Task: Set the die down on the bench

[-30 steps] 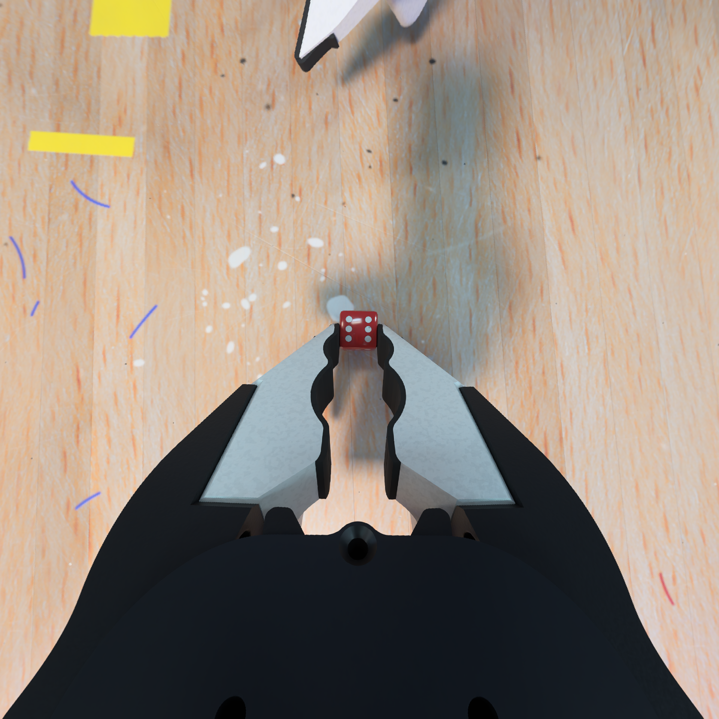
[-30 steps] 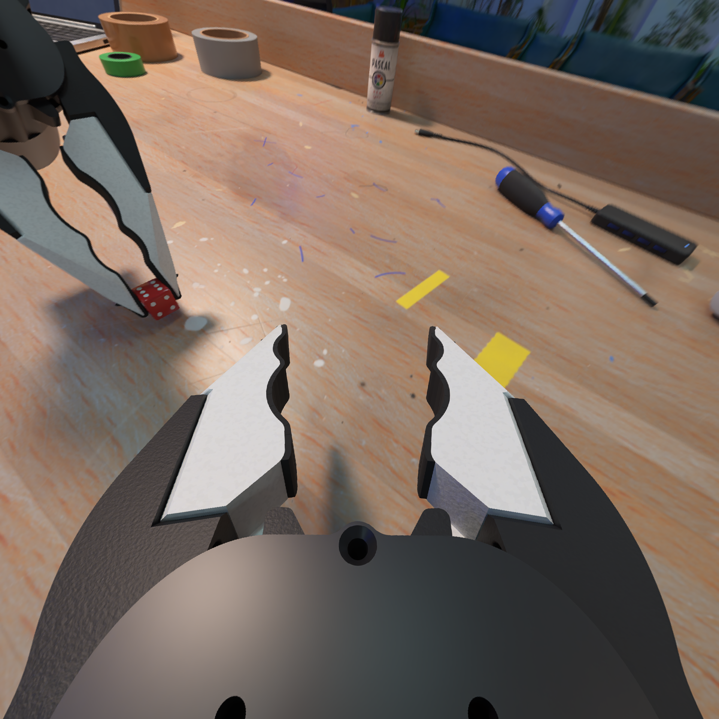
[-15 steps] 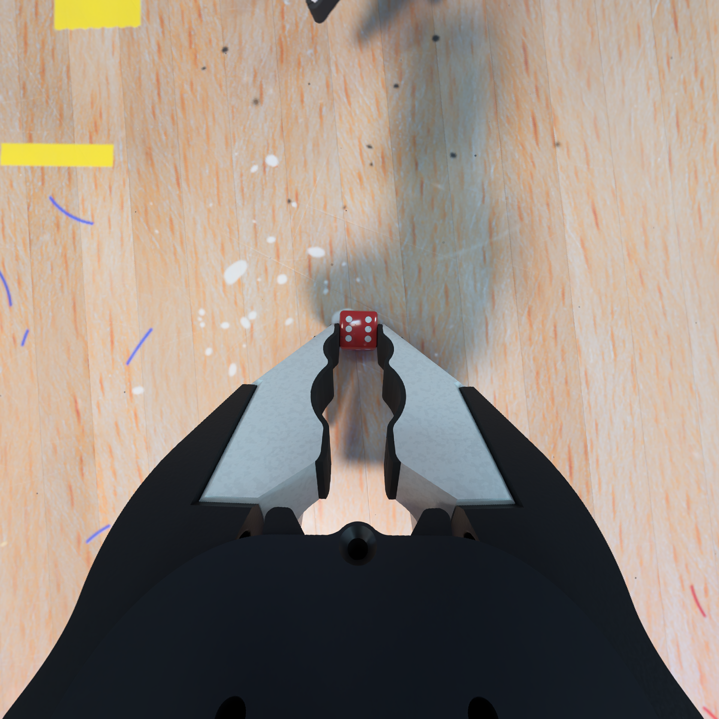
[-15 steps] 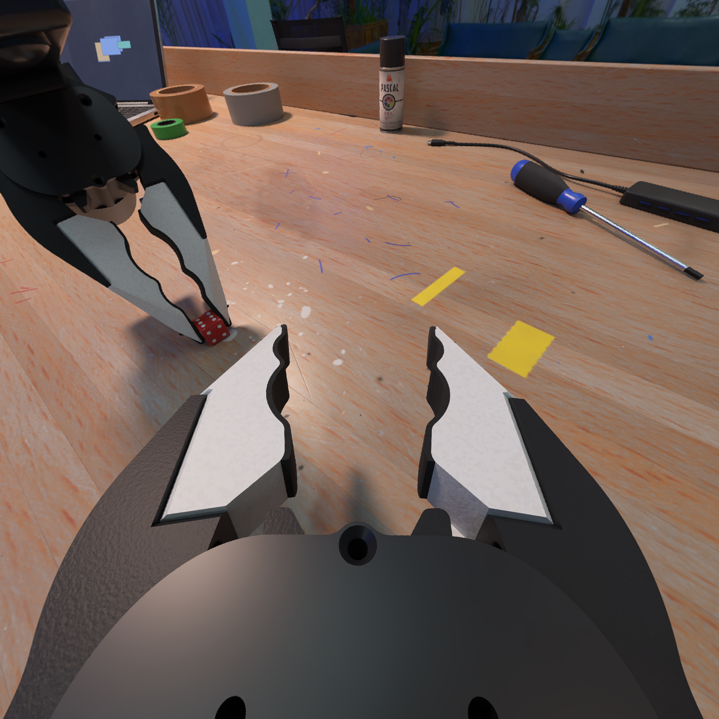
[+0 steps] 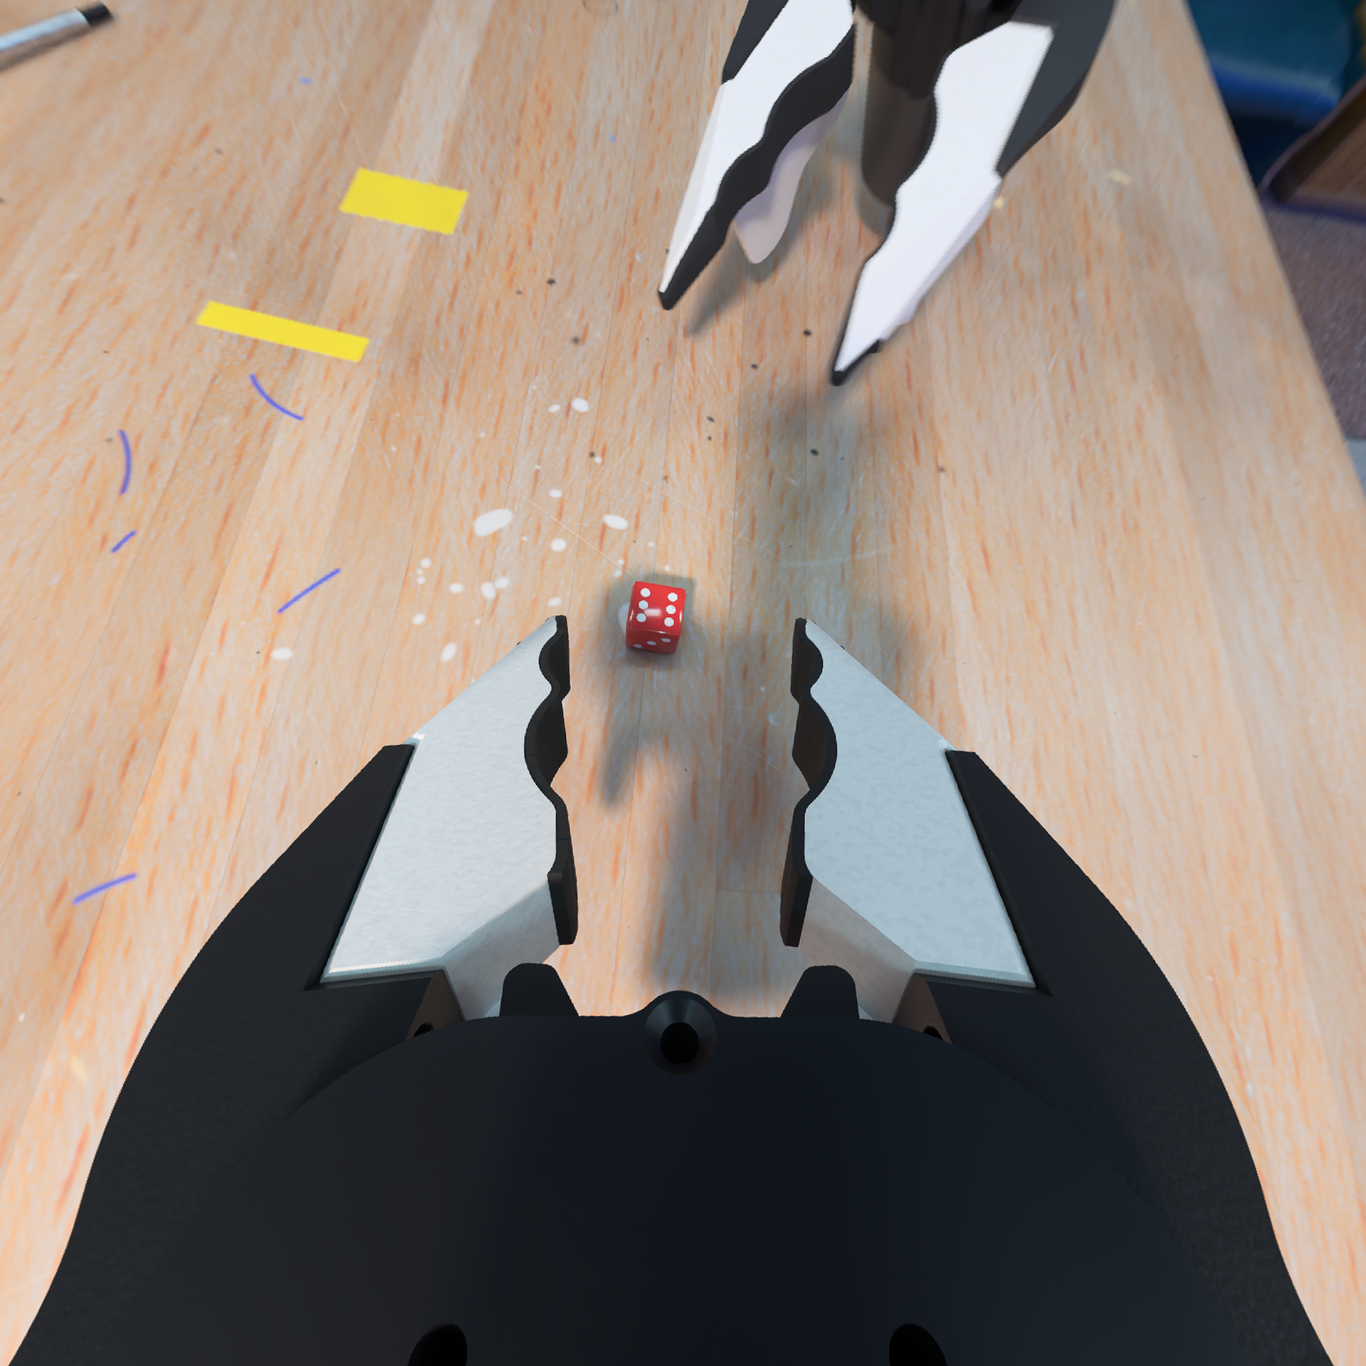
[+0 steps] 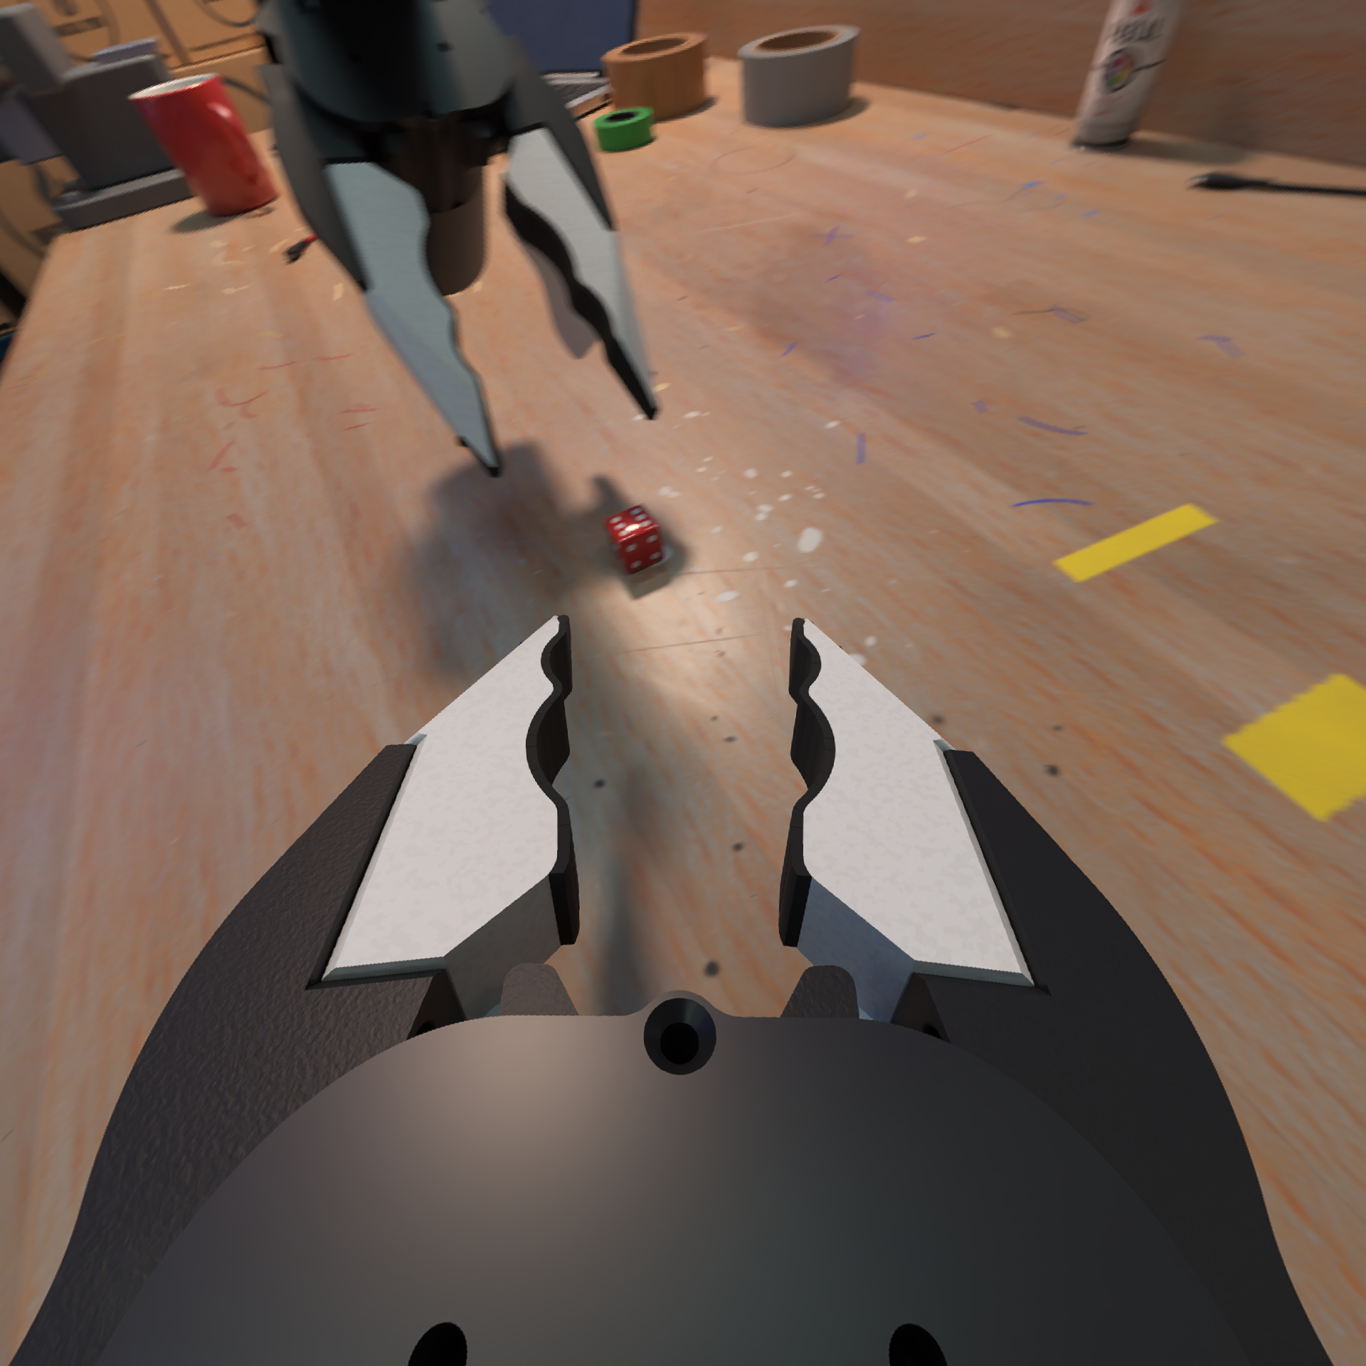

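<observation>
Die point(image 5: 655, 617) resting on the counter point(image 5: 1035, 665), free of both tools, a white-spotted face up; from my seat the set-down reads as done. Left tool point(image 5: 676, 624) has its fingers apart with nothing between them, and the die sits just beyond the tips, a little left of the centre line and closer to the left finger point(image 5: 458, 798), touching neither. The cube has no long axis to speak of; its edges lie slightly skewed to the finger line. In the right wrist view the left tool point(image 6: 569, 436) hangs above the counter, tips angled down, and the die point(image 6: 634, 538) lies below and beyond them, clear. Right tool point(image 6: 676, 624) is also spread and empty, low and near level, pointed at the die from the opposite side; the die is ahead of it and slightly left. Left tool is the nearer of the two, I judge. Pale paint flecks point(image 5: 491, 521) surround the spot, yellow tape strips point(image 5: 281, 330) well off. Next call, as I see it: back the left tool straight away without clipping the die.
</observation>
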